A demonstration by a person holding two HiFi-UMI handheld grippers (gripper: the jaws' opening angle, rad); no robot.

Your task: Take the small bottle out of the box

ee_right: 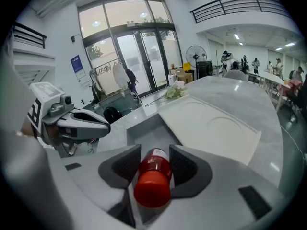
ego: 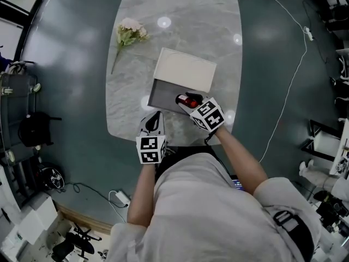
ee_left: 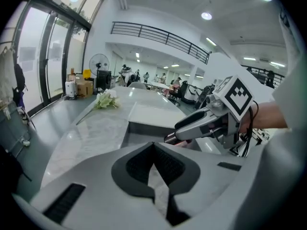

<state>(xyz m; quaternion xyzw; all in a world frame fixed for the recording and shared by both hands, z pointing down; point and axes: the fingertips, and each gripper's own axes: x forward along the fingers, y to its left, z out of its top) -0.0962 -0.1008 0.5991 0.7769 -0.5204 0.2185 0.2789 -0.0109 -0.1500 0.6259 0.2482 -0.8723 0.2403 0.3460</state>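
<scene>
One small red bottle (ee_right: 152, 176) is grasped by the right tongs (ego: 187, 103) at one open box (ego: 162, 94) on the worktop (ego: 180, 21). The left tongs (ego: 155, 118) are clenched, empty. One flower sprig (ego: 130, 33) lies apart.

The white left gripper (ego: 156, 115) sat shut just beside the open grey box (ego: 162, 97). The right gripper (ego: 184, 102), over it, clamped the small red bottle (ee_right: 153, 175).

Materials and finishes
Glossy grey-veined, marble-look surface (ego: 180, 21), mirroring ceiling lights; box (ego: 163, 96) matt grey inside, lid (ego: 185, 70) matt off-white; small bottle (ee_right: 152, 186) glossy red plastic; right claw (ee_right: 154, 153) matt grey plastic, dark ribbed pads (ee_right: 122, 166).
</scene>
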